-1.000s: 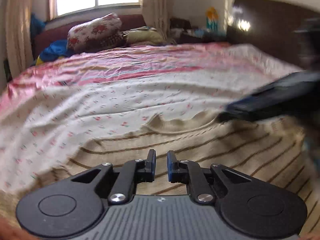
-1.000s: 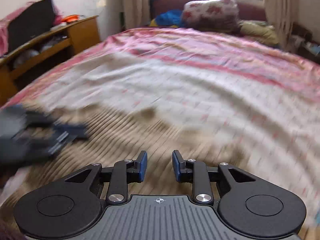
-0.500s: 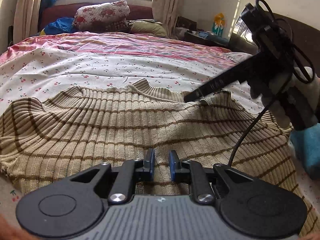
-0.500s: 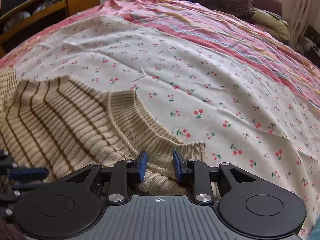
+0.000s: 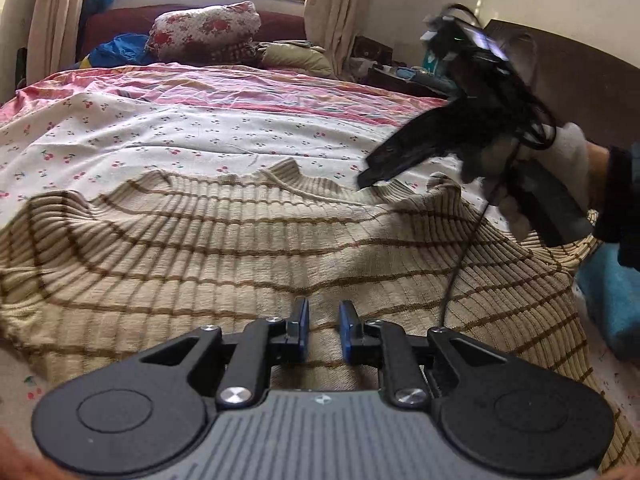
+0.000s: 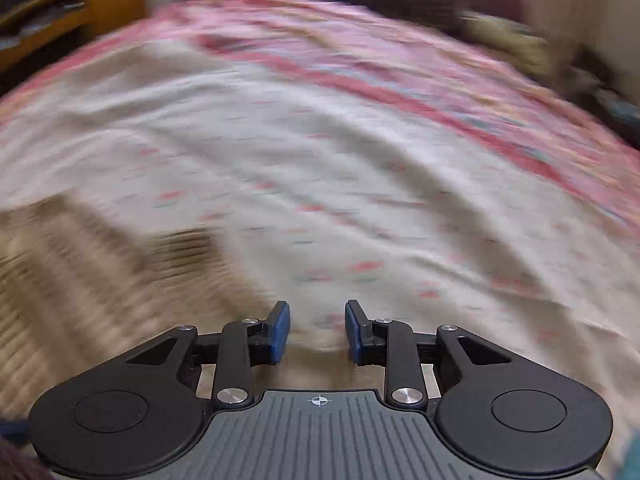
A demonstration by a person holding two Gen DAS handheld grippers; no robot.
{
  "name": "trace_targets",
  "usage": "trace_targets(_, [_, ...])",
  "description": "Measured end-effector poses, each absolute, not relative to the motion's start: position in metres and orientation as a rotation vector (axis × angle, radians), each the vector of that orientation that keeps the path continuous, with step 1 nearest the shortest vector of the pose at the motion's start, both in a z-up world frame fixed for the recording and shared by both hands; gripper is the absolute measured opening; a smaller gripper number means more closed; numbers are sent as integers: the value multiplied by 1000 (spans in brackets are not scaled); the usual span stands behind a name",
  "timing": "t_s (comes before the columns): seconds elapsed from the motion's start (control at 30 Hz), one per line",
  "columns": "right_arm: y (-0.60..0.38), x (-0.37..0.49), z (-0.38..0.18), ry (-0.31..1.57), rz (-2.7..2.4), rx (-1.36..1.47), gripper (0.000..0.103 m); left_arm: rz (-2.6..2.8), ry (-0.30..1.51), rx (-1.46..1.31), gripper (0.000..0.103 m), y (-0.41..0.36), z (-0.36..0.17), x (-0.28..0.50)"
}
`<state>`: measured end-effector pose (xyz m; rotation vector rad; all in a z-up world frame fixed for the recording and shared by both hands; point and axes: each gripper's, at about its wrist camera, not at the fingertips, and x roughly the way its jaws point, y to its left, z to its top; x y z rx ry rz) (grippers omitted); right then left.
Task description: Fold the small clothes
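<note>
A beige ribbed sweater with brown stripes lies spread on the bed, its collar at the far side. My left gripper hovers low over its near hem, jaws a little apart and empty. My right gripper shows in the left wrist view, held by a gloved hand, its tip just above the sweater's far right shoulder. In the blurred right wrist view the right gripper is open and empty, with the sweater to its left.
The bed has a white cherry-print sheet and a pink blanket beyond. Pillows lie at the headboard. A blue cloth lies at the right. A wooden desk stands left of the bed.
My right gripper has lifted off the sweater's shoulder and opened wider; its view is now blurred by motion. My left gripper's jaws have parted slightly and it stays over the hem.
</note>
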<state>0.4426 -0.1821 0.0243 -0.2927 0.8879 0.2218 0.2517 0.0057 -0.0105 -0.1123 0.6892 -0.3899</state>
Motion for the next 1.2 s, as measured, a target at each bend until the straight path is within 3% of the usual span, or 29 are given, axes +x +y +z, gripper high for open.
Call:
trace_targets(0.2, [-208,334,65,840,386,-152,29,-400,745,-188,24,30,-1,245])
trace_targets(0.37, [-198,238,18,1072,480,-223,30,-468,852,-126,24,29,-12,197])
trace_targets(0.57, [-211,157,22,1134,492,-273,31,-504,969,-81,25,47,-1,138])
trace_targets(0.67, [-209,143,24,1236,523,-303,36,-504,1003,-61,24,51,9,125])
trace_targets(0.87, [-204,138,38,1092,479,-142,35,-502,930,-76,25,37,21,117])
trace_targets(0.97, [-195,138,17,1159,465,-164,35,-488,1024,-7,26,20,3,115])
trace_targets(1.1, [-208,124,31,1180,506,-142,35,-527,1020,-30,26,27,8,102])
trace_targets(1.2, [-234,135,59,1037,413,-94,35,-531,974,-53,26,25,15,107])
